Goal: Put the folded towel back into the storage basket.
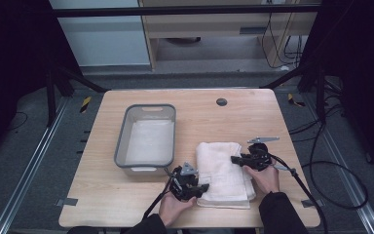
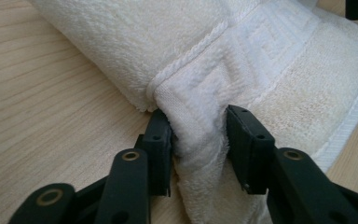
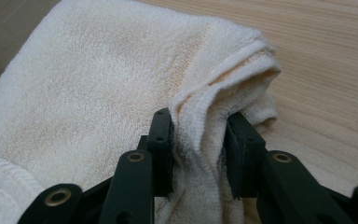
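Observation:
A folded cream towel [image 1: 221,165] lies on the wooden table [image 1: 253,117], near its front edge. My left gripper [image 1: 204,187] sits at the towel's near left corner. In the left gripper view its jaws [image 2: 199,140] pinch a bunched fold of the towel [image 2: 261,56] at the woven border. My right gripper [image 1: 234,159] rests on the towel's right side, pointing left. In the right gripper view the right gripper [image 3: 199,144] squeezes a raised fold at the edge of the towel [image 3: 98,79]. A hand holds each gripper.
A grey plastic bin [image 1: 121,141] with a white inside stands left of the towel, close to my left gripper. A small black round cap [image 1: 221,102] sits in the table's far middle. Cables [image 1: 321,165] trail off the right edge.

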Available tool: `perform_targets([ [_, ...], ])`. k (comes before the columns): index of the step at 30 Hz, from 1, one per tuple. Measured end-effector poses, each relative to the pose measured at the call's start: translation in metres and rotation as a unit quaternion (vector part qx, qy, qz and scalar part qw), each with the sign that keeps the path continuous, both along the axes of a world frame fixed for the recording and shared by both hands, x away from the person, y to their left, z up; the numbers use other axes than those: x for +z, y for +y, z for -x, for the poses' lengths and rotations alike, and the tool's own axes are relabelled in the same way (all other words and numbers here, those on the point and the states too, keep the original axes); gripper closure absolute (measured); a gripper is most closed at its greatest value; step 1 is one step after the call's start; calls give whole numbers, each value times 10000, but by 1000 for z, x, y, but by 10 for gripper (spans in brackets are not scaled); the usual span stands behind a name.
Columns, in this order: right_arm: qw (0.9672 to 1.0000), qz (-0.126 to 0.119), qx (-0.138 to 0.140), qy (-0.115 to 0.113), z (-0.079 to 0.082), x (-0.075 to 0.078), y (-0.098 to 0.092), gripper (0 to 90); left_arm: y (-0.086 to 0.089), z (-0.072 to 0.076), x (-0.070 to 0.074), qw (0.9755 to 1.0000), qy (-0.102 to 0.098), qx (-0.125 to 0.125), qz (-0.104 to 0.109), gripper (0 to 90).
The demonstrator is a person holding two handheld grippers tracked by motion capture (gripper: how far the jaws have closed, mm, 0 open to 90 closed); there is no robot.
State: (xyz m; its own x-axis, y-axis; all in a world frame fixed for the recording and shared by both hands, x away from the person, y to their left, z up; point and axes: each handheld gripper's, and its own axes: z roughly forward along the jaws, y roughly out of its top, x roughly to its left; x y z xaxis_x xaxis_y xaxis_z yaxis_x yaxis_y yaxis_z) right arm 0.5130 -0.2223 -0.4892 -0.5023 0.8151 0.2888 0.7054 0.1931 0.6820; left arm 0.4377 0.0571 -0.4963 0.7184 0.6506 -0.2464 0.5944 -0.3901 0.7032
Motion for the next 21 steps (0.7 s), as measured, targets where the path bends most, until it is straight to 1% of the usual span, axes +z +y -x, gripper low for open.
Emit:
perform_targets([
  [1, 10000, -21, -4, -25, 0, 1, 0, 688, 0, 0, 0, 10000, 6, 5, 7, 655],
  [2, 10000, -21, -4, -25, 0, 1, 0, 688, 0, 0, 0, 10000, 5, 15, 31, 655],
  [7, 10000, -50, -20, -78, 2, 5, -1, 701, 3, 0, 1, 9999, 27, 14, 150, 717],
  [8, 9999, -45, -16, -117, 3, 7, -1, 703, 4, 1, 3, 9998, 46, 27, 217, 727],
  [11, 9999, -50, -17, -114, 4, 10, -1, 705, 5, 2, 5, 9997, -3, -3, 239, 734],
  [12, 9999, -62, -16, -138, 5, 12, -1, 705, 5, 3, 6, 9996, -3, 1, 277, 734],
  [14, 9997, -115, -19, -227, 7, 18, -2, 705, 6, 4, 8, 9996, -59, -22, 279, 736],
  [16, 9996, -163, -41, -238, 10, 22, -3, 706, 7, 4, 11, 9993, -61, -9, 356, 736],
  [17, 9996, -163, -41, -238, 10, 22, -3, 706, 7, 4, 11, 9993, -61, -9, 356, 736],
  [18, 9994, -162, -41, -312, 12, 27, -4, 706, 8, 5, 14, 9991, -85, -17, 405, 736],
  [21, 9991, -189, -42, -367, 14, 31, -5, 707, 9, 6, 18, 9989, -124, -29, 444, 736],
])
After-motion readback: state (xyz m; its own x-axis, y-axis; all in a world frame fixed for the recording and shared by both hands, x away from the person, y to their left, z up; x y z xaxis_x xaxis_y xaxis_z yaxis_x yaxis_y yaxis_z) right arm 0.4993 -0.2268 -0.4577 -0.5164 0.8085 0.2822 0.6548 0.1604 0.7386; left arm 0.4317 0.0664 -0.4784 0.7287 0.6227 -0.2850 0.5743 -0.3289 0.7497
